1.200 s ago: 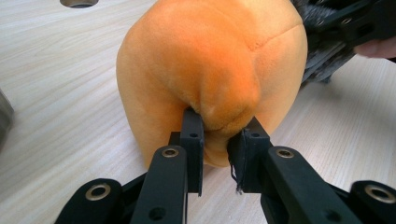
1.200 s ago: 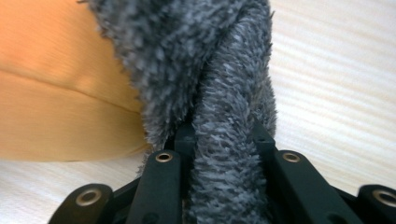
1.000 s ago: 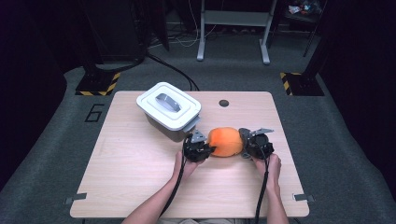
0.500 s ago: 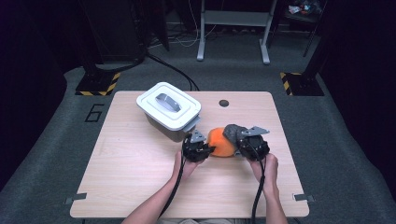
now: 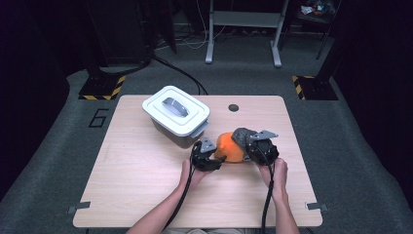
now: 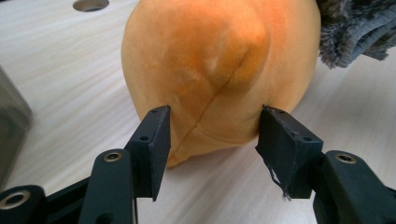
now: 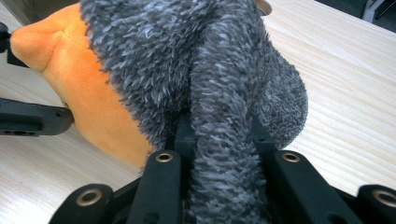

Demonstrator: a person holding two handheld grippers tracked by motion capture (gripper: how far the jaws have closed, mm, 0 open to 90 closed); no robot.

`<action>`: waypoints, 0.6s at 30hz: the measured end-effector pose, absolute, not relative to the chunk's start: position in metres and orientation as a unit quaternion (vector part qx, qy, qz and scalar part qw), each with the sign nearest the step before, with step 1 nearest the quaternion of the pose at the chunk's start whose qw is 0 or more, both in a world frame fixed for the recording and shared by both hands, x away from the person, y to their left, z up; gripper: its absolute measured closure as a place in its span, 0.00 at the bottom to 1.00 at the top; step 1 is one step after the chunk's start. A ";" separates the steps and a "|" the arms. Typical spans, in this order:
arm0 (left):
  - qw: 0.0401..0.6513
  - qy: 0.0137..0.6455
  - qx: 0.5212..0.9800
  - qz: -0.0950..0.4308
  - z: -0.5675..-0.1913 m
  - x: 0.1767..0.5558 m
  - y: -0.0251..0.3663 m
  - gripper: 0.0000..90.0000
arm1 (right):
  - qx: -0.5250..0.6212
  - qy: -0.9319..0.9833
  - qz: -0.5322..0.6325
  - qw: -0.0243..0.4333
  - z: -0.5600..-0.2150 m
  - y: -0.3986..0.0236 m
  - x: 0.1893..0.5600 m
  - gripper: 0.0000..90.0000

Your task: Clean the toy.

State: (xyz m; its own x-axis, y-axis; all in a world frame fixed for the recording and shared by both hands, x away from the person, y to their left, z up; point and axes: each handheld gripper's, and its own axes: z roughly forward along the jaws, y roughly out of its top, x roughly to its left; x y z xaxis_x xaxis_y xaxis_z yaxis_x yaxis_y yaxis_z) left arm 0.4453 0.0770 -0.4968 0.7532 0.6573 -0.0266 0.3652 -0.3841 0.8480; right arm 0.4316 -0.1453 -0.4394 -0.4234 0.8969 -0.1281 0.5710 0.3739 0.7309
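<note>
An orange plush toy lies on the wooden table, right of centre. A grey fuzzy fabric covers its right end. My right gripper is shut on a fold of this grey fabric, which drapes over the orange plush. My left gripper sits at the plush's left end. Its jaws have just been opening and stand apart on either side of the plush, flanking its lower end without squeezing it. The grey fabric shows at the upper right behind the plush.
A white lidded container with a grey handle stands at the table's back left, close to the left gripper; its wall is beside the left jaw. A round hole lies in the tabletop behind the plush.
The left jaws have spread apart and let go of the orange plush. The right gripper has moved left and up, drawing the grey fabric over the plush's right end.
</note>
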 end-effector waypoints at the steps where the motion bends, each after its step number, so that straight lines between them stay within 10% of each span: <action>1: 0.456 0.310 0.817 0.167 -0.497 0.445 0.075 0.54 | 0.465 0.788 0.305 0.263 -0.439 -0.145 0.431 0.80; 7: 0.462 0.304 0.816 0.168 -0.498 0.446 0.073 0.83 | 0.464 0.786 0.307 0.268 -0.440 -0.146 0.432 0.80; 18: 0.491 0.322 0.803 0.105 -0.476 0.437 0.079 0.91 | 0.436 0.789 0.333 0.276 -0.413 -0.142 0.413 0.80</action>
State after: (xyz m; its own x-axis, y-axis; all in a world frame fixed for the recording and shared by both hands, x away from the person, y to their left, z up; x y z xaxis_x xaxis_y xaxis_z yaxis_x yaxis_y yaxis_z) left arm 0.4368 0.0790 -0.4765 0.7701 0.6203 -0.1487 0.4150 -0.3103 0.8553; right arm 0.4127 -0.1417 -0.4133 -0.4680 0.8716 -0.1457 0.5040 0.3987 0.7662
